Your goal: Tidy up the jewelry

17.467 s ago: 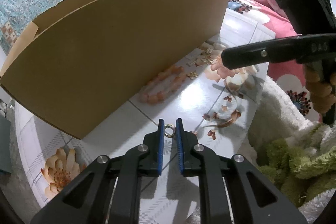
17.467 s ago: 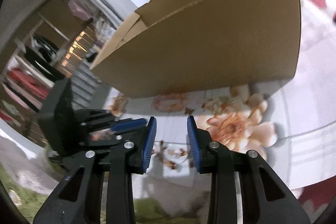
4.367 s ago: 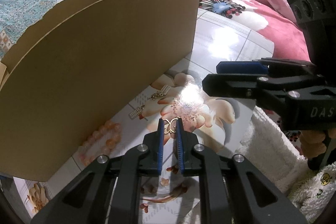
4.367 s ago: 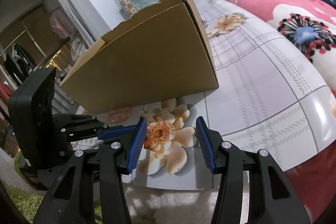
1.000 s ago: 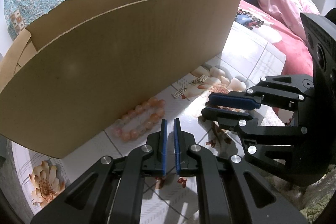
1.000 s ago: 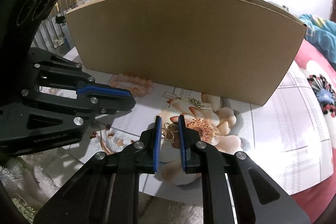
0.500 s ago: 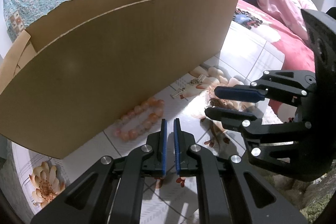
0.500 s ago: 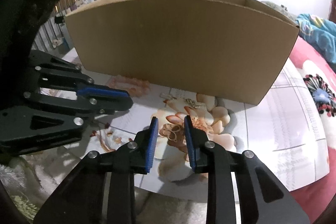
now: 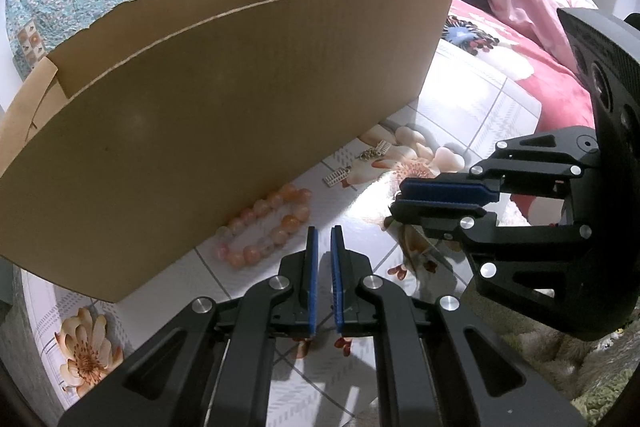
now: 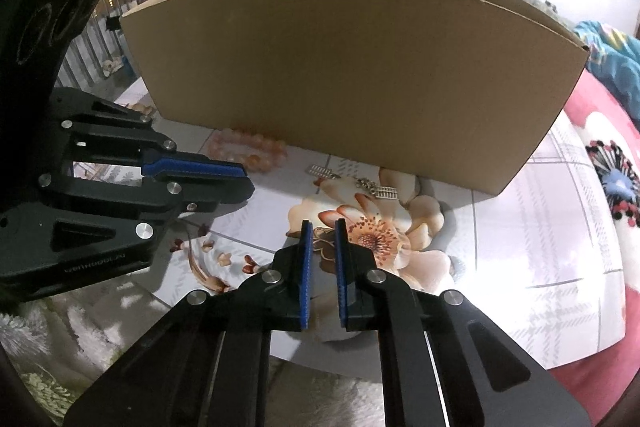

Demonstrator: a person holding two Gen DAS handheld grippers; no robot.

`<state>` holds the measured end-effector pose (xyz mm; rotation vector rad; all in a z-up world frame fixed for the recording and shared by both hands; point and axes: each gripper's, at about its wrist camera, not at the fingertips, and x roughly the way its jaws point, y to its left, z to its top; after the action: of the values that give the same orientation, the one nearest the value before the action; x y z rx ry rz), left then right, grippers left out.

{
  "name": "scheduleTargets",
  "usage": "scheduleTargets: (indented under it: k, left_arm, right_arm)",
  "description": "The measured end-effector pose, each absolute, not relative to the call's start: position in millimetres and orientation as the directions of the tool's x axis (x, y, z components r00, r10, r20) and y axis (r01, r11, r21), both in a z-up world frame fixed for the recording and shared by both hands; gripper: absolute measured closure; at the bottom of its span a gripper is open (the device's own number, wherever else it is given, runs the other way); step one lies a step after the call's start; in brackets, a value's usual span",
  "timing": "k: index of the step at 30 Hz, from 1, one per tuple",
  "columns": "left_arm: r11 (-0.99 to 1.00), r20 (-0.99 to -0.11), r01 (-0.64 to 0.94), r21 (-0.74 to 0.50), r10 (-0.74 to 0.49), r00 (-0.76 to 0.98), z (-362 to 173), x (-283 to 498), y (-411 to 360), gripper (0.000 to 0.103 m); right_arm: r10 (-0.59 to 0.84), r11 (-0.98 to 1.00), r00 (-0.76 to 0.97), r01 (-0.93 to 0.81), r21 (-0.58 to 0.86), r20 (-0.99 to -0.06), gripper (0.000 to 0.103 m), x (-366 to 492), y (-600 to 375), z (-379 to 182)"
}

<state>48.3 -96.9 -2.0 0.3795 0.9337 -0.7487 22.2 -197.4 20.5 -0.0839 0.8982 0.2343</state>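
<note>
A small gold earring (image 10: 322, 235) lies on the orange flower print, between the tips of my right gripper (image 10: 320, 227). Its jaws are closing and the blue pads meet the earring's sides. In the left wrist view the right gripper (image 9: 397, 195) comes in from the right, tips down on the table. My left gripper (image 9: 322, 231) hovers shut with nothing in it, just short of a pink bead bracelet (image 9: 266, 223). Two silver bar earrings (image 9: 338, 177) (image 9: 376, 151) lie along the foot of the tall cardboard box (image 9: 224, 107).
The box (image 10: 360, 75) fills the far side of the floral table (image 10: 540, 227); the bracelet (image 10: 248, 147) and silver earrings (image 10: 320, 171) lie before it. The left gripper (image 10: 247, 181) crowds the left. A fuzzy towel (image 10: 80, 331) lies below the near edge, a pink bed (image 9: 552, 91) at the right.
Half a second ago the right jaws stood wider around the gold earring; they have since come together on it. The left gripper has not moved.
</note>
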Motion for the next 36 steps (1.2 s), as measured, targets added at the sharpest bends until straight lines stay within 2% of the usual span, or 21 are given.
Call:
scheduleTargets:
  k: [5,7,13,17,18,24,29,36]
  left_arm:
    - [0.692,-0.830,0.722,-0.021,-0.414,0.373,-2,49,-96,0.097]
    - [0.691,-0.830,0.722,-0.022,-0.416,0.372,-1,49,-96,0.097]
    - [0.692,-0.829,0.721,-0.023,-0.417,0.374,-1,49,-96,0.097]
    - [0.695,-0.828,0.719,-0.028,-0.418,0.372,-2,48,-96,0.097]
    - [0.694,-0.829,0.719,-0.030,-0.419,0.371,-2,48,-96,0.097]
    - [0.691,-0.829,0.722,-0.034,-0.423,0.365,-2,49,-95,0.097]
    - [0.686,-0.828,0.726,-0.037,-0.427,0.362,-3,49,-95,0.097]
    - [0.685,-0.827,0.728,-0.038,-0.430,0.362,-3,48,-96,0.097]
  right_arm:
    - [0.166,0.972,0.600,-0.235,0.025,-0.783,0.095,23,-198,20]
    - [0.171,0.971,0.598,-0.237,0.032,-0.783,0.103,24,-199,21]
    - [0.168,0.974,0.602,-0.224,0.036,-0.781,0.103,22,-208,19]
    - [0.154,0.980,0.598,-0.194,0.044,-0.786,0.098,23,-217,20]
    - [0.150,0.981,0.597,-0.190,0.043,-0.788,0.093,23,-218,21]
    - [0.143,0.977,0.583,-0.210,0.022,-0.800,0.079,23,-216,16]
    - [0.192,0.949,0.570,-0.314,0.004,-0.799,0.078,28,-221,16]
    - [0.286,0.862,0.455,-0.506,0.019,-0.843,0.080,41,-234,13]
